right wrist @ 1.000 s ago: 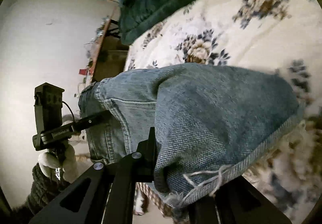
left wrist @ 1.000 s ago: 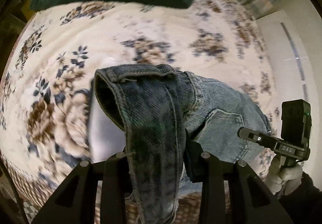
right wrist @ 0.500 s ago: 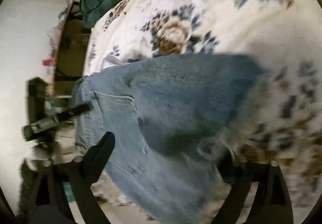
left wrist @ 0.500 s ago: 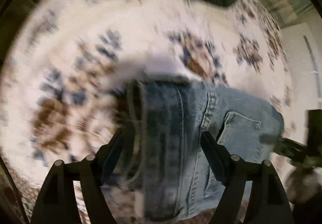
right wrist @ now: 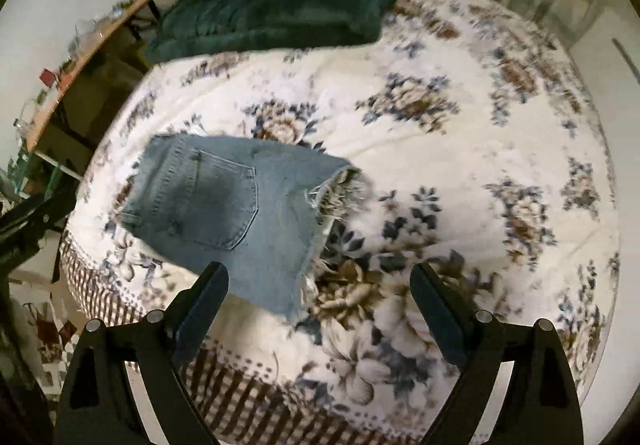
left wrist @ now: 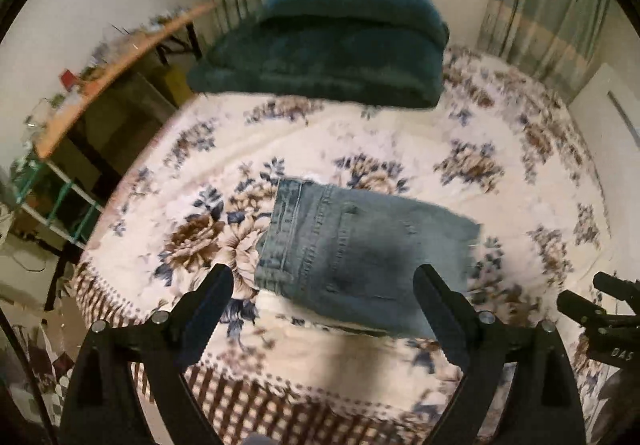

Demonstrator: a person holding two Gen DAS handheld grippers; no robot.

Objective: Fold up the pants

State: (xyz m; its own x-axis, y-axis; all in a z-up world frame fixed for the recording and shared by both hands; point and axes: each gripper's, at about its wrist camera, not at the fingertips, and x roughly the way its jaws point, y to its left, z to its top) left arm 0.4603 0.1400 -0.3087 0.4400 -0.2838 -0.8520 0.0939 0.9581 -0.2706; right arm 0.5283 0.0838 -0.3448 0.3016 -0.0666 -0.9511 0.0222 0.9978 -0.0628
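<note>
The left tongs (left wrist: 323, 287) stand spread wide and empty, raised above the near edge of the bed (left wrist: 400, 133), with the folded pants (left wrist: 360, 245) lying just beyond the jaws. The right tongs (right wrist: 319, 285) are likewise spread and hold nothing; from their camera the pants (right wrist: 236, 205) lie ahead and to the left, near the bed's front-left corner, back pocket (right wrist: 224, 201) facing up and the frayed hem (right wrist: 340, 193) toward the middle of the bed (right wrist: 460, 165).

The denim looks folded into 1 compact packet, so the fold seems done or nearly so. To finish well, both tongs should back away without snagging the loose threads, or press lightly on the top layer if an edge lifts.

A dark green blanket (left wrist: 324, 45) sits at the far end. On the right tool's body, at the left camera's lower right, the letters "DAS" (left wrist: 622, 355) are just readable; no other writing can be made out.
</note>
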